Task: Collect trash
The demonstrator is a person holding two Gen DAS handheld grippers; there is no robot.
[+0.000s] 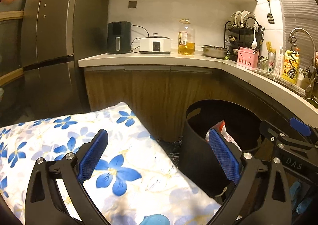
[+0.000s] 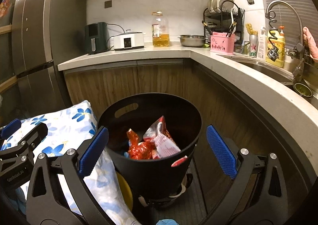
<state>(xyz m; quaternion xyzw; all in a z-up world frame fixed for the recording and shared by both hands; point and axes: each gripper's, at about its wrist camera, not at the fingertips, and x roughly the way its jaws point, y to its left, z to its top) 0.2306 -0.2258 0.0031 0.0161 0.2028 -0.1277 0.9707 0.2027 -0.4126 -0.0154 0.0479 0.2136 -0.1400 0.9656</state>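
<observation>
A black trash bin [image 2: 155, 169] stands on the floor by the wooden cabinets. Inside it lie a red crumpled wrapper [image 2: 139, 147] and a red-and-white snack bag [image 2: 165, 139]. My right gripper [image 2: 157, 149] is open and empty, its jaws wide on either side of the bin above its rim. My left gripper [image 1: 159, 157] is open and empty over the edge of a blue-flowered cloth [image 1: 123, 165]. The bin [image 1: 198, 155] is to the left gripper's right, with the snack bag [image 1: 224, 131] partly hidden behind a finger.
The flowered cloth [image 2: 65, 129] covers a surface left of the bin. An L-shaped counter [image 2: 228, 66] holds an air fryer [image 2: 95, 38], cooker, oil bottle [image 2: 160, 30], steel bowl, dish rack and sink [image 2: 264, 66]. A fridge [image 2: 37, 46] stands at left.
</observation>
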